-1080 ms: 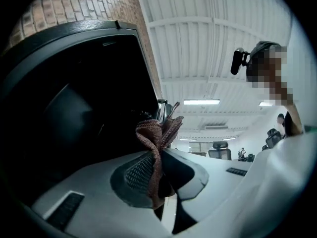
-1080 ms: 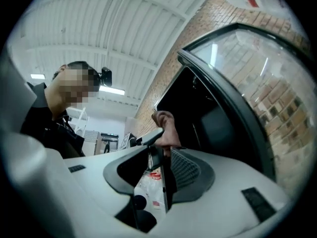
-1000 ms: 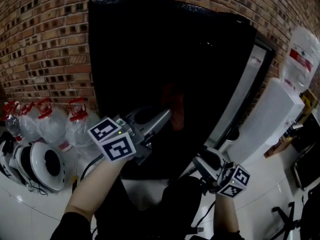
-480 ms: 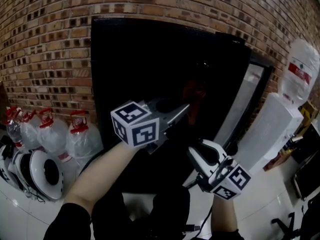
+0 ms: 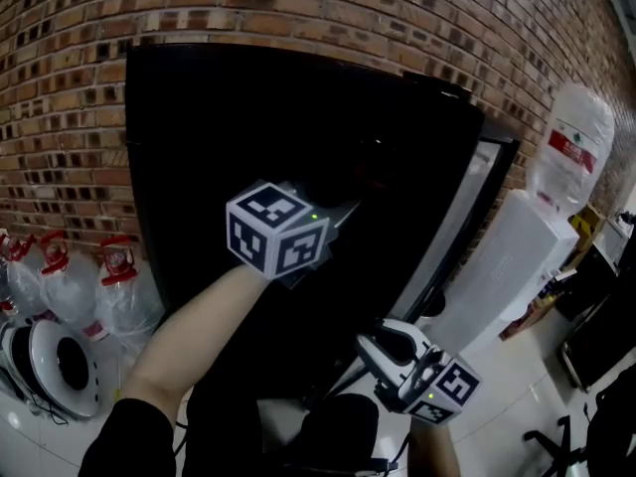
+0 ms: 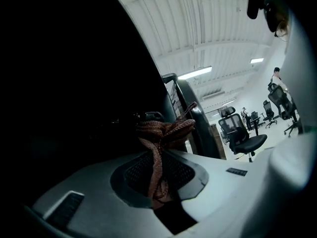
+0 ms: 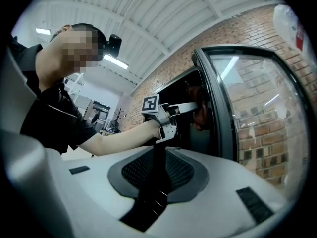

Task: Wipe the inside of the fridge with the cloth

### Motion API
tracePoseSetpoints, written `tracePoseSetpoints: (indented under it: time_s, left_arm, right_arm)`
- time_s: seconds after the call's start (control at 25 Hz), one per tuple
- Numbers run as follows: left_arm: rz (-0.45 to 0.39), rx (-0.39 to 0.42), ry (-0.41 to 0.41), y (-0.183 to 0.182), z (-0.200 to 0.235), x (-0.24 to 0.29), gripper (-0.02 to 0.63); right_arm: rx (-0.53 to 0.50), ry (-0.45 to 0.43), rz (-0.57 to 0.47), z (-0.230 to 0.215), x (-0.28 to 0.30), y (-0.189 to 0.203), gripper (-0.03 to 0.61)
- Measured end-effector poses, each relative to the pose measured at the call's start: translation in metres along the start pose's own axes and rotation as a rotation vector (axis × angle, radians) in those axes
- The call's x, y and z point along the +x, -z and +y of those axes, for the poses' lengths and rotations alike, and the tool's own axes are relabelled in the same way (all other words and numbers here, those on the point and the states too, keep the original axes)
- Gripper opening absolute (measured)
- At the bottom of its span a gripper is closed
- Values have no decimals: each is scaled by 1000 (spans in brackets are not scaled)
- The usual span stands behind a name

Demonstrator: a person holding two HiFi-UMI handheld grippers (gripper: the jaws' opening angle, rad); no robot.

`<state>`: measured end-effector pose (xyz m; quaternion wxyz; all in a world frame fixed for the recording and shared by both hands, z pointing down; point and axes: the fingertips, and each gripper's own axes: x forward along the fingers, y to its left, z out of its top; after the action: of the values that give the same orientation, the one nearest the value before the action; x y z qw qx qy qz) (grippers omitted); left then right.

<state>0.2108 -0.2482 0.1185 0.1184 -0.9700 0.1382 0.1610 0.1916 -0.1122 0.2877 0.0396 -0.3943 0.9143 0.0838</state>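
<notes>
A brick wall [image 5: 79, 28] backs a black fridge [image 5: 298, 147] whose glass door [image 5: 452, 237] stands open to the right. The fingers of the left gripper [image 6: 162, 155] are pressed together on a brown cloth [image 6: 163, 130], which bunches out beyond their tips. Seen from the right gripper view, these fingers and the cloth reach into the dark fridge opening, just beside the door frame; contact with an inner surface cannot be told. The fingers of the right gripper [image 7: 157, 155] have just been closing and stand almost together with nothing between them, low and well apart from the cloth. Water bottles [image 5: 119, 296] stand on the white floor [image 5: 60, 445] at left, a water dispenser [image 5: 507, 266] at right.
</notes>
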Motion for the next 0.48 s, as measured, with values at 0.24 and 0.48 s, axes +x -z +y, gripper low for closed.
tracePoseSetpoints:
  time_s: [0.24,0.48]
  left_arm:
    - [25,31,-23,2,19,8,58]
    - [14,40,-78,9,49,12,58]
  right_arm:
    - [4,27,3,-7,0,5,74]
    - [7,52,14,-10,8,17,74]
